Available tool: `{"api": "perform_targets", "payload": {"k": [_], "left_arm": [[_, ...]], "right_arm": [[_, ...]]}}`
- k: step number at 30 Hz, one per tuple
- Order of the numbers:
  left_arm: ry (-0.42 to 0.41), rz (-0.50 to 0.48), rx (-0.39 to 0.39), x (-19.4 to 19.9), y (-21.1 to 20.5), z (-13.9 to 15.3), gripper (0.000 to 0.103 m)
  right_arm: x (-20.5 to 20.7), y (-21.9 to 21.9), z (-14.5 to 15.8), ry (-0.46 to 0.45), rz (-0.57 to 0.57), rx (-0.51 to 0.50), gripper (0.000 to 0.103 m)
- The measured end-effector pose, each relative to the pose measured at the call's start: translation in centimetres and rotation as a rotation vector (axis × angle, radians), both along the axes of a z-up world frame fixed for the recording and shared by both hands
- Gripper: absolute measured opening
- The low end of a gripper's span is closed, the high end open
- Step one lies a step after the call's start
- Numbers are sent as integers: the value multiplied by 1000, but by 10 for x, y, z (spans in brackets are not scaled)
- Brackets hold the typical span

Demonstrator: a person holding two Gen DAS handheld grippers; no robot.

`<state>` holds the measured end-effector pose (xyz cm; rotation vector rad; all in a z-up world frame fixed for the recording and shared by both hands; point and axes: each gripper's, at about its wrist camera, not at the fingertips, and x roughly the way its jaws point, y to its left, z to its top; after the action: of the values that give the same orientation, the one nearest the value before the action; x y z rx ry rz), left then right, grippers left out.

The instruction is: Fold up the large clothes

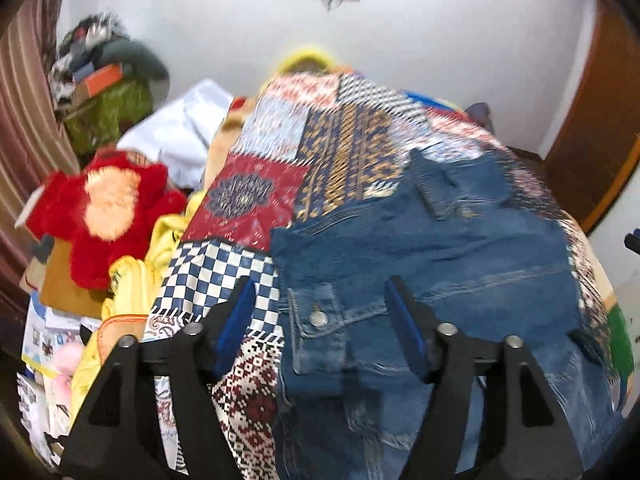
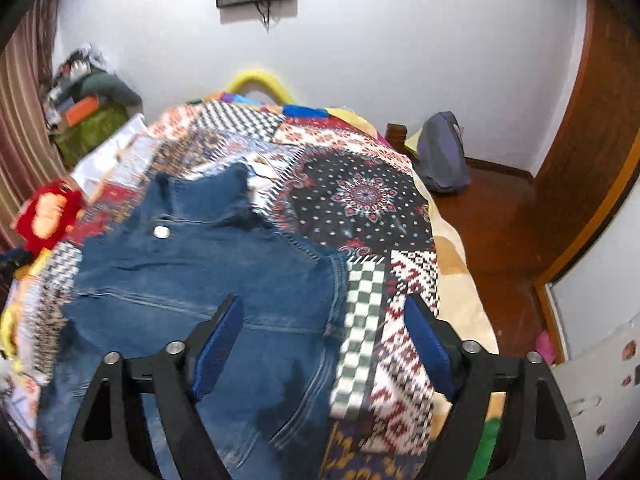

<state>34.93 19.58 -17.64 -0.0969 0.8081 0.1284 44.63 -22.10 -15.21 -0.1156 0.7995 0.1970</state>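
Blue denim jacket [image 1: 432, 256] folded on patchwork quilt [image 2: 360, 200]; left gripper [image 1: 320, 308], right gripper [image 2: 320, 320] agape, empty; stiff fold likely springing open.

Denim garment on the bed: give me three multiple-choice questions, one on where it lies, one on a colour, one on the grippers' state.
1. The denim garment lies on:
A. a patchwork bedspread
B. the floor
C. a chair

2. The plush toy beside the bed is mainly:
A. green
B. red
C. black

3. The left hand-held gripper and right hand-held gripper are:
A. both clamped on denim
B. one shut
C. both open, holding nothing

Answers: 1 A, patterned spread shows all around it; 2 B, red fur; 3 C, pads stand apart above the cloth.
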Motion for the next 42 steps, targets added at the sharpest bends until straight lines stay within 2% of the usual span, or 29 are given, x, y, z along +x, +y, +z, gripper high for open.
{"api": "perform_targets", "payload": {"k": [5,8,10,14,22,28,34,36,38,39,40,41,42], "left_arm": [[-90,-28,4,-43,-25,22,90],[-125,-25,-2,-70,-35,22,92],[-114,-24,-13,-82,-38,18,92],[-50,-9,-64,-110,-38,-2,93],[95,60,-101,-160,-27,-62,93],[202,146,-232,-190,-6,-108,93],[263,173,-414,-202,2,-146,93],[267,179,-479,-203,3,-156,91],[248,181,-533,-205,4,-159,83],[238,180,-558,-207,5,-160,80],[232,174,-584,-208,6,-159,71],[226,161,-613,-208,5,-160,59],[221,156,-629,-209,5,-159,59]], "right_arm": [[-47,-6,17,-27,2,61,89],[-78,-9,18,-40,8,55,89],[-98,-11,13,-50,6,45,89],[-132,-14,-3,-20,10,48,89],[-187,-22,-42,85,8,99,89],[-211,-22,-72,179,17,134,89],[-219,-25,-96,271,2,256,89],[-221,-26,-99,279,1,297,88],[-222,-27,-102,292,2,341,85],[-222,-28,-104,296,4,363,78],[-222,-29,-105,305,4,383,75],[-223,-29,-107,307,3,394,67],[-223,-29,-107,305,1,395,61]]}}
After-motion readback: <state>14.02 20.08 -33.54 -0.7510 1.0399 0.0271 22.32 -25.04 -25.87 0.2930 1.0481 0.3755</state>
